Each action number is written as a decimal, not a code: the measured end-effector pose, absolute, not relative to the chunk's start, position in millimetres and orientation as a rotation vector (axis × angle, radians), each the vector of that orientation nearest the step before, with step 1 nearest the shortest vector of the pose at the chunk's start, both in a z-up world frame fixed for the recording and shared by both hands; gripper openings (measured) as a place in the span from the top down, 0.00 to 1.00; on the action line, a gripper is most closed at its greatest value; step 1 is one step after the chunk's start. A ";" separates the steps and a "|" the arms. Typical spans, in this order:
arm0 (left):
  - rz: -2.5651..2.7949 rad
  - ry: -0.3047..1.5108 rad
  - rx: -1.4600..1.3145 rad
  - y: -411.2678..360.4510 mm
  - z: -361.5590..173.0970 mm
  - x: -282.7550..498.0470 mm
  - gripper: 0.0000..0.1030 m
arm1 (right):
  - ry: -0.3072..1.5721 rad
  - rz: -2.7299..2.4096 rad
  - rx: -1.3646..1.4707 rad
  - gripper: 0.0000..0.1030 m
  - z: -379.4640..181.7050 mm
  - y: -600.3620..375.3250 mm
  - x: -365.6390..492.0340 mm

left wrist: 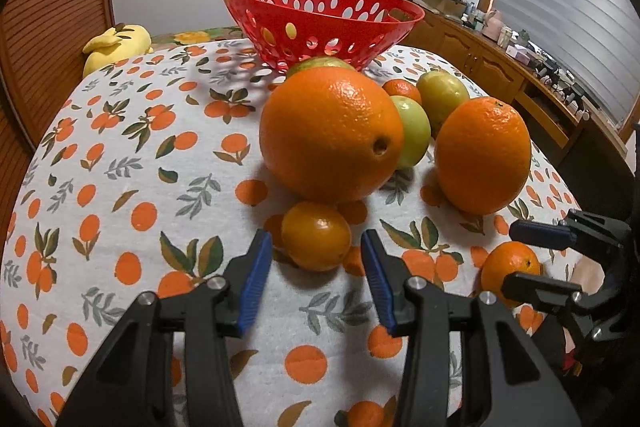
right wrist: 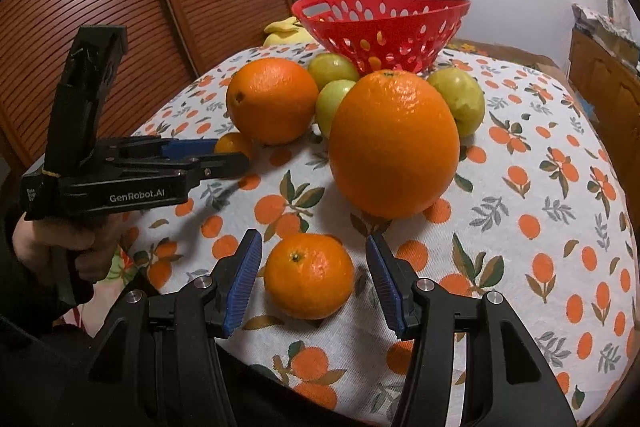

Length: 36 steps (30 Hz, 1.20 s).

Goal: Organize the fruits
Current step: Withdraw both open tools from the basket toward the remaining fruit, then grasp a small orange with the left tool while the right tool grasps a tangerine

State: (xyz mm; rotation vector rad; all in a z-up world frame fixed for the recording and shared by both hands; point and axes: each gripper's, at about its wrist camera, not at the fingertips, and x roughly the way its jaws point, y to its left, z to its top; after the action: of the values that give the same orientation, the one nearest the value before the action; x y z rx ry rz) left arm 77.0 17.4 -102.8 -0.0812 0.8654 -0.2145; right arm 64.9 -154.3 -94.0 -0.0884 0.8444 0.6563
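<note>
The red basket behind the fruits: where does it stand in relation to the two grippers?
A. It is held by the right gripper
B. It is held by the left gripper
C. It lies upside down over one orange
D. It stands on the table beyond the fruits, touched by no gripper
D: the red basket stands upright on the table behind the fruits, while the left gripper and the right gripper are each open around a small orange fruit near the front.

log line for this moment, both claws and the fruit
left claw open around small orange | right claw open around mandarin | basket holds a green fruit, rest on tablecloth
</note>
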 end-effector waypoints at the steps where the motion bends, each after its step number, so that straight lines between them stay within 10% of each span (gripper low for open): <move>1: -0.214 0.867 -0.084 17.7 -103.6 77.7 0.65 | 0.848 0.656 -0.089 0.46 -94.7 -154.2 64.8; 36: -0.194 0.786 -0.146 47.0 -78.7 51.3 0.67 | 0.790 0.703 -0.153 0.55 -71.1 -138.4 67.4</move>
State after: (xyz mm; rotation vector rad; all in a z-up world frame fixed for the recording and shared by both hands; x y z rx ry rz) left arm 51.3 47.0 -78.7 -0.1458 0.7857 -0.1942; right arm 67.4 -138.4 -71.1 -0.1528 0.7904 0.7034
